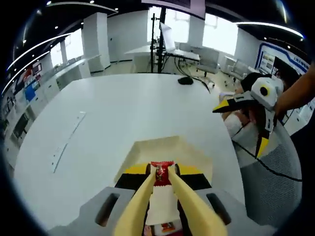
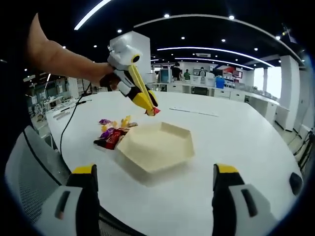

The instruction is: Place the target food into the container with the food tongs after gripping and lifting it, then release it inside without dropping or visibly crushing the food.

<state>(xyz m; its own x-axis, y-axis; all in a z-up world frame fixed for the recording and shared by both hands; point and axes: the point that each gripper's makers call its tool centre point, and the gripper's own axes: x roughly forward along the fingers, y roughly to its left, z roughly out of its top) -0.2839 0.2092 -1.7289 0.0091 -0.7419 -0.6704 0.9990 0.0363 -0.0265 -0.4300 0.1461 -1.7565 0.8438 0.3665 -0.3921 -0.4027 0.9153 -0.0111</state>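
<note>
Above the cream container, in the right gripper view, the left gripper hangs over the white table, held by a person's hand. Mounted on it are yellow food tongs that slant down to the container's rear rim. Their tips are closed on a small red-wrapped candy, held clear of the table and just above the container's far edge. The left gripper view looks along the same tongs: two pale yellow arms converge on the candy, whose wrapper is red with a dark band and a crimped top edge, and shows no visible crushing. Beyond it lies the container, a shallow six-sided tray with sloping walls. Beside the container's left rim, in the right gripper view, a small pile of wrapped candies in red, purple and yellow rests on the table. The right gripper stands wide open near the table edge, its grey, yellow-tipped jaws far apart with nothing between them; it also appears at the right of the left gripper view.
</note>
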